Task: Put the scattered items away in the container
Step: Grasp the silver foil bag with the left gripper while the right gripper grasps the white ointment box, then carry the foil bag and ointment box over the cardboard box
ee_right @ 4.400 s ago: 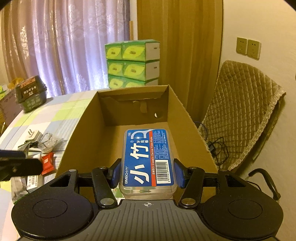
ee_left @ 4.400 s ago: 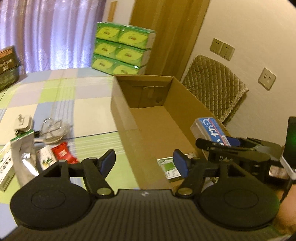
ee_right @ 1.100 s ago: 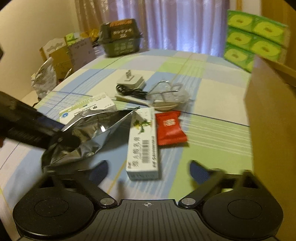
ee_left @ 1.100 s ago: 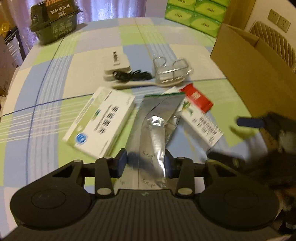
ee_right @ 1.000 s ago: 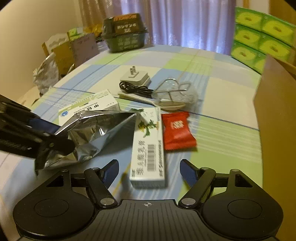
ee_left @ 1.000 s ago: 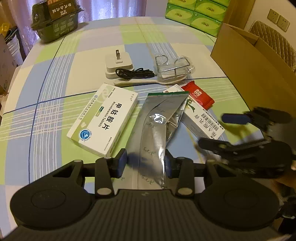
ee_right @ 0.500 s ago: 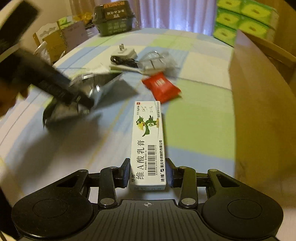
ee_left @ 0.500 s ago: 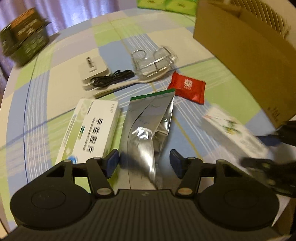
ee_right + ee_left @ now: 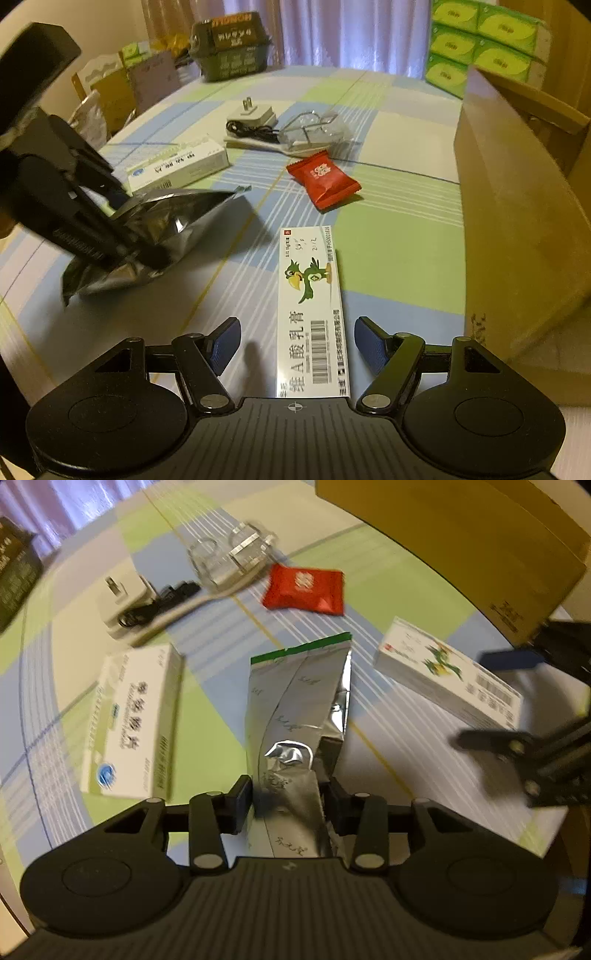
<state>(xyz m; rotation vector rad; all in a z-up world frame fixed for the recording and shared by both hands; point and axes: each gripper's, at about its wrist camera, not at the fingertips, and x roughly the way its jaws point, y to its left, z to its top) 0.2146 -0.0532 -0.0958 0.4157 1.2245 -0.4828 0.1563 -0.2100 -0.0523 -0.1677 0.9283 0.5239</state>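
We note the left gripper (image 9: 288, 801) clamped on the near end of the silver foil bag (image 9: 299, 716); half a second ago its fingers stood wider on either side of the bag. In the right wrist view the bag's near end hangs lifted off the checked surface (image 9: 399, 258) in that gripper (image 9: 125, 243).

The right gripper (image 9: 297, 345) now stands apart, its blue pads clear of the white ointment box (image 9: 312, 314) on both sides. Half a second ago those fingers were closed against the box. The box lies flat on the surface between the open fingers, long axis pointing away, just beside the cardboard box (image 9: 517, 206) that serves as the container.

Items remaining on the surface, positions unchanged relative to each other:
- the red packet (image 9: 321, 179), beyond the ointment box and apart from it;
- the white medicine carton (image 9: 177, 166), just behind the foil bag;
- the charger plug (image 9: 253, 114) with its black cable (image 9: 251, 130);
- the clear plastic piece (image 9: 314, 129), beside the cable.

The left wrist view is motion-blurred; the same items are recognisable, with the red packet (image 9: 304, 589) beyond the bag's green-edged top and the ointment box (image 9: 447, 672) to its right, near the right gripper (image 9: 513, 698). Inside of the cardboard box not visible in either view.
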